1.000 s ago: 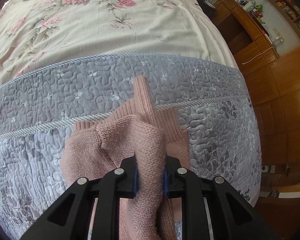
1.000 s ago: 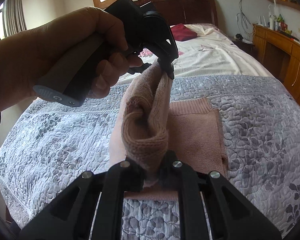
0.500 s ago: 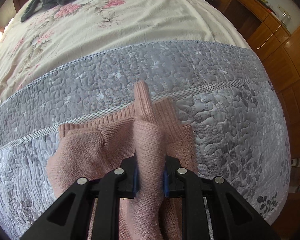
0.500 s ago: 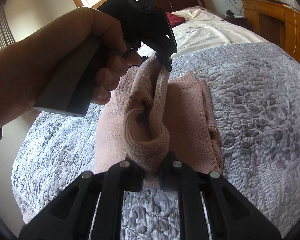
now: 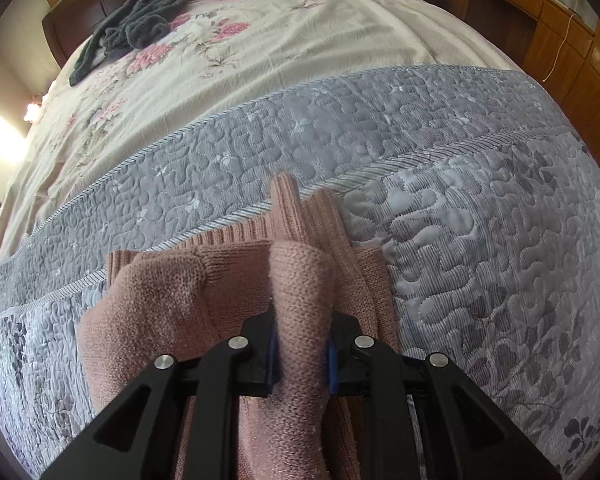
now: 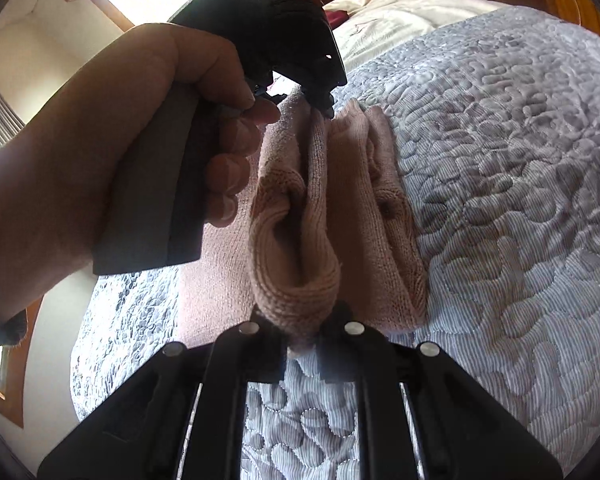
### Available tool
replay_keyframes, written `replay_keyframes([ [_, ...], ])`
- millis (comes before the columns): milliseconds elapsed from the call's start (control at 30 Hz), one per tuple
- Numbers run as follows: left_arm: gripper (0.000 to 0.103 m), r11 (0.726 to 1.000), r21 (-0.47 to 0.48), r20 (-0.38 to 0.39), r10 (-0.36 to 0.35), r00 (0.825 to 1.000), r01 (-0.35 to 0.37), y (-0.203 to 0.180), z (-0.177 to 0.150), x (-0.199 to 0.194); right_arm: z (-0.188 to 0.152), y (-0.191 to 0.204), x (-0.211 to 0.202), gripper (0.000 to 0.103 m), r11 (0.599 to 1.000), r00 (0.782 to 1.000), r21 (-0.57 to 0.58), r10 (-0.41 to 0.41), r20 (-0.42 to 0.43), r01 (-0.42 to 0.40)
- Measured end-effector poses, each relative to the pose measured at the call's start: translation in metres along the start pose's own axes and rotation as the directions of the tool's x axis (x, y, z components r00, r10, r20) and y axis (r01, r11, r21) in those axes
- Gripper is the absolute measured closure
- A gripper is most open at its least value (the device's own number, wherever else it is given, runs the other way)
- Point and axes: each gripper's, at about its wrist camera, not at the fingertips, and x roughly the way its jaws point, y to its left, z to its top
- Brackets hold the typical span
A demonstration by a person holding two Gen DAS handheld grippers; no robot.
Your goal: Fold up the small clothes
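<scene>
I have both tools clamped on one pink knitted garment [image 5: 148, 304] lying on the grey quilted bedspread [image 5: 480, 240]: my left gripper [image 5: 300, 354] pinches a thick fold of it, and my right gripper [image 6: 306, 340] pinches the other end of that fold. The lifted edge hangs between them above the flat part of the knit, so I judge the fold half made. What remains is laying it down, letting go, and probably folding again; a grey garment [image 5: 140, 28] waits far up the bed.
</scene>
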Motion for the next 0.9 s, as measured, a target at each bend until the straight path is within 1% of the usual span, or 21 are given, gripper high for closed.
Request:
replay_keyframes([
  [67,0.085,1.000,-0.003,0.022,0.025,0.999,-0.025,-0.005,-0.003,-0.001,-0.001,-0.010,0.001,0.094,0.998,0.999,0.056,0.032,-0.009,-0.031],
  [100,0.085,0.999,-0.002,0.031,0.034,0.999,-0.034,-0.008,-0.004,-0.001,-0.001,-0.013,0.001,0.094,0.997,0.999,0.066,0.036,-0.011,-0.035],
  [267,0.085,0.999,-0.011,0.068,0.036,0.997,-0.035,-0.015,-0.009,-0.010,-0.003,-0.014,-0.006,0.094,0.994,0.999,0.093,0.052,0.000,-0.052],
  [367,0.085,0.999,0.018,0.086,0.042,0.995,-0.044,-0.022,-0.010,-0.013,-0.003,-0.018,-0.010,0.094,0.991,0.998,0.118,0.060,0.009,-0.061],
  [433,0.085,0.999,0.027,0.076,0.045,0.996,-0.047,-0.024,-0.009,-0.008,-0.001,-0.026,-0.007,0.094,0.988,0.998,0.144,0.063,0.004,-0.063],
  [533,0.085,0.999,0.020,0.062,0.048,0.997,-0.050,-0.025,-0.009,0.002,-0.002,-0.036,-0.001,0.094,0.984,0.997,0.165,0.071,-0.029,-0.066],
  [600,0.084,0.999,0.025,0.061,0.033,0.998,-0.034,-0.026,-0.010,0.006,-0.003,-0.043,0.003,0.094,0.978,0.996,0.195,0.084,-0.037,-0.075],
  [633,0.080,0.999,0.024,0.064,0.023,0.998,-0.025,-0.025,-0.011,0.008,-0.004,-0.047,0.005,0.094,0.973,0.994,0.213,0.098,-0.042,-0.087],
  [667,0.072,1.000,0.019,0.058,-0.006,0.998,0.005,-0.024,-0.011,0.009,-0.003,-0.051,0.006,0.093,0.968,0.992,0.230,0.116,-0.047,-0.102],
  [700,0.066,0.999,0.010,0.065,-0.047,0.997,0.047,-0.021,-0.012,0.007,-0.003,-0.055,0.007,0.093,0.963,0.990,0.244,0.132,-0.052,-0.116],
  [767,0.055,0.991,-0.016,0.082,-0.133,0.988,0.134,-0.012,-0.011,-0.001,-0.004,-0.061,0.010,0.091,0.950,0.983,0.274,0.171,-0.065,-0.147],
  [800,0.053,0.980,-0.040,0.092,-0.191,0.977,0.196,-0.005,-0.009,-0.008,-0.004,-0.065,0.010,0.089,0.943,0.979,0.290,0.193,-0.070,-0.166],
  [833,0.049,0.965,-0.067,0.111,-0.246,0.963,0.255,0.006,-0.007,-0.017,-0.003,-0.067,0.010,0.087,0.935,0.974,0.303,0.216,-0.073,-0.184],
  [867,0.044,0.949,-0.088,0.137,-0.290,0.947,0.303,0.017,-0.006,-0.028,-0.002,-0.068,0.010,0.082,0.929,0.970,0.312,0.232,-0.075,-0.199],
  [900,0.042,0.933,-0.105,0.170,-0.323,0.931,0.343,0.031,-0.005,-0.041,0.000,-0.070,0.009,0.074,0.924,0.966,0.318,0.246,-0.076,-0.210],
])
